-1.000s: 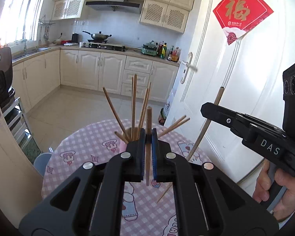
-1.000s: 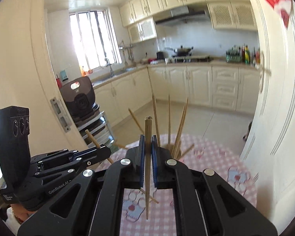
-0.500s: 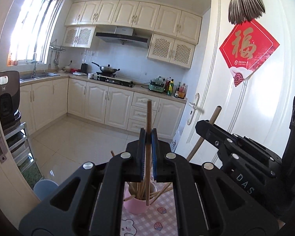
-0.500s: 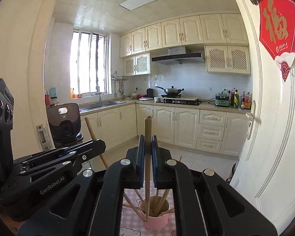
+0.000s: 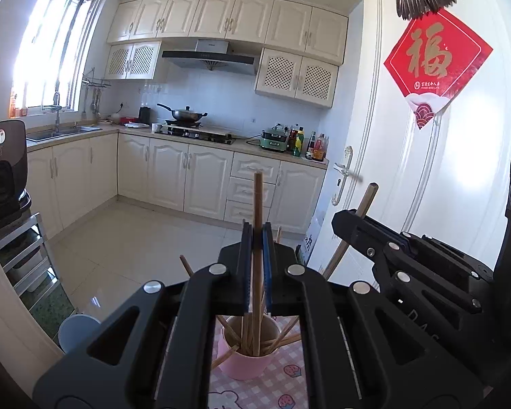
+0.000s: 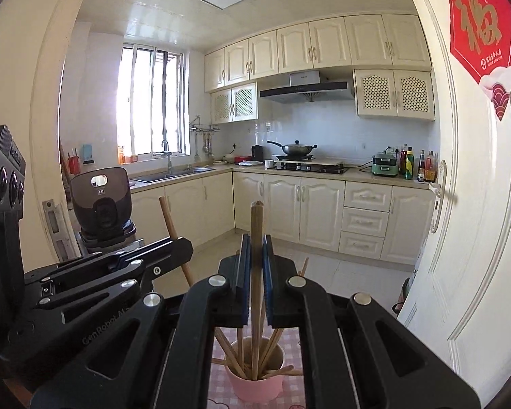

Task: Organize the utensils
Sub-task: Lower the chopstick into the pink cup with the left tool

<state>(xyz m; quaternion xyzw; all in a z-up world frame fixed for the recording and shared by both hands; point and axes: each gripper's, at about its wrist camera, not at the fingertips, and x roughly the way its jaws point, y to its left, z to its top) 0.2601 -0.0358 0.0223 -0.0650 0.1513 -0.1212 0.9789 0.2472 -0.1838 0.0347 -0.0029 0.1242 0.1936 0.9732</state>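
Both grippers have come up and levelled out over the last second: a moment ago the cameras looked down on the checked surface, now they look across the kitchen, and the pink cup (image 5: 245, 358) sits right below each set of jaws. So this looks like the drop-in stage.

Left gripper (image 5: 255, 262) has its jaws clamped tight on 1 wooden chopstick (image 5: 257, 204), standing upright with its lower end down inside the cup. Right gripper (image 6: 253, 272) is the same, jaws pinched on its own chopstick (image 6: 256, 231), tip also in the cup among the others.

Room is tight. The 2 grippers are just beside each other, and the sticks already in the cup fan out over the rim in all directions, so a sideways nudge could knock them. The white door (image 5: 443, 170) is close on the right. Straight up is the free direction.
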